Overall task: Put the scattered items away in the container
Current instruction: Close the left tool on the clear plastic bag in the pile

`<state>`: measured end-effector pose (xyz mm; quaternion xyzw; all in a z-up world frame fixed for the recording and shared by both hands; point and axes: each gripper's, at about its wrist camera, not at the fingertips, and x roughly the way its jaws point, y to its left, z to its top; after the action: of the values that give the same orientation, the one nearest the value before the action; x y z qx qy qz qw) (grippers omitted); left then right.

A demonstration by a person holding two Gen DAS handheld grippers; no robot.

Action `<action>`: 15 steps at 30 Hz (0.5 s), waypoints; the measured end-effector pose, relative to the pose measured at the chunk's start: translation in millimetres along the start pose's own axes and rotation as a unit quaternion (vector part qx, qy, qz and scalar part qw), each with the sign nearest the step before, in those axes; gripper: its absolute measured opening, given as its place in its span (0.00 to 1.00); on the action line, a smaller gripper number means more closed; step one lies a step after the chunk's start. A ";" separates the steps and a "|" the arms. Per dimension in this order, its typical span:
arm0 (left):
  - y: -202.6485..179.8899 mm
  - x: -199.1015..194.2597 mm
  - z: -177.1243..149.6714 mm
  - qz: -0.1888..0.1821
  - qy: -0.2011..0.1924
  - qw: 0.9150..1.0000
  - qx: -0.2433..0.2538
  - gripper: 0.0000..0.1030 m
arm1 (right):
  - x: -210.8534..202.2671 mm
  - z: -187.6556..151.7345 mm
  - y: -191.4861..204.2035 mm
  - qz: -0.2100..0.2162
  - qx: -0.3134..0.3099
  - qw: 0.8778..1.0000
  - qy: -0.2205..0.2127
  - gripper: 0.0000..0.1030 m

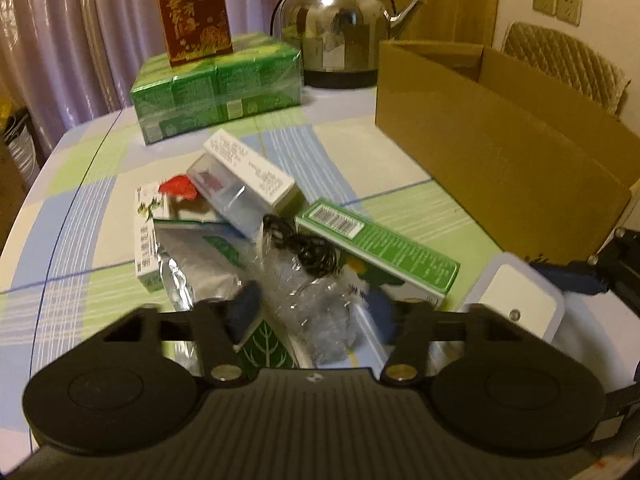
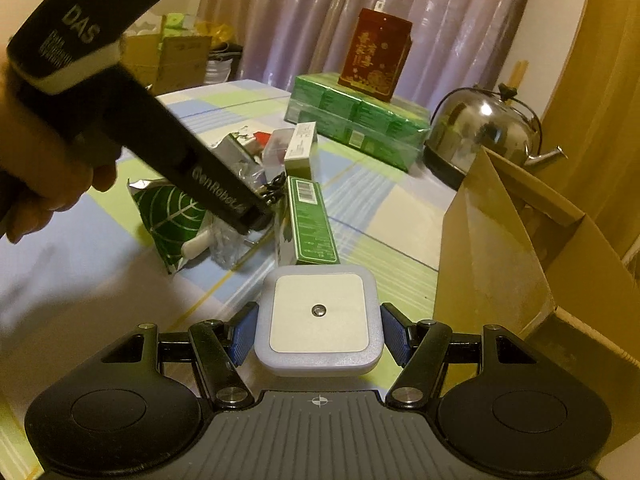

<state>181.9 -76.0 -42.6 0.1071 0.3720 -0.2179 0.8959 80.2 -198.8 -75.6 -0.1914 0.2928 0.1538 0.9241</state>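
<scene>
Two grippers over a cluttered table

Right gripper (image 2: 319, 334) straddles a night light (image 2: 319, 312), jaws apart (not quite touching); left gripper (image 1: 312, 312) spread above a plastic bag (image 1: 312, 300).

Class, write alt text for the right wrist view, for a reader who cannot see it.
The right gripper has its blue pads on either side of a square white night light on the table, beside an open cardboard box. Ahead, the left gripper reaches into a pile of packets, with a green carton alongside.

Both wrist views sit low over the table (image 1: 384, 152), sharing the kettle (image 2: 484, 128) (background).
</scene>
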 end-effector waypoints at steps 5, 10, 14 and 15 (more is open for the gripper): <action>-1.8 5.4 -6.6 -0.011 0.026 1.000 -0.006 0.41 | -0.1 2.5 -2.0 0.000 0.005 1.000 -0.002 0.60; -1.4 9.6 -5.8 -0.013 0.019 0.999 -0.024 0.41 | 0.8 3.5 -2.8 0.001 0.008 1.000 -0.003 0.60; -1.3 11.1 -5.7 -0.009 0.021 0.999 -0.024 0.36 | 1.6 3.7 -2.6 0.001 0.008 1.000 -0.001 0.60; -0.6 11.9 -5.9 -0.009 0.024 0.999 -0.025 0.32 | 2.4 4.1 -3.1 0.002 0.008 1.000 -0.001 0.60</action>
<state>185.4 -78.2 -55.3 0.0866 0.3995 -0.2140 0.8872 85.2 -199.3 -73.2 -0.1832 0.2938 0.1534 0.9255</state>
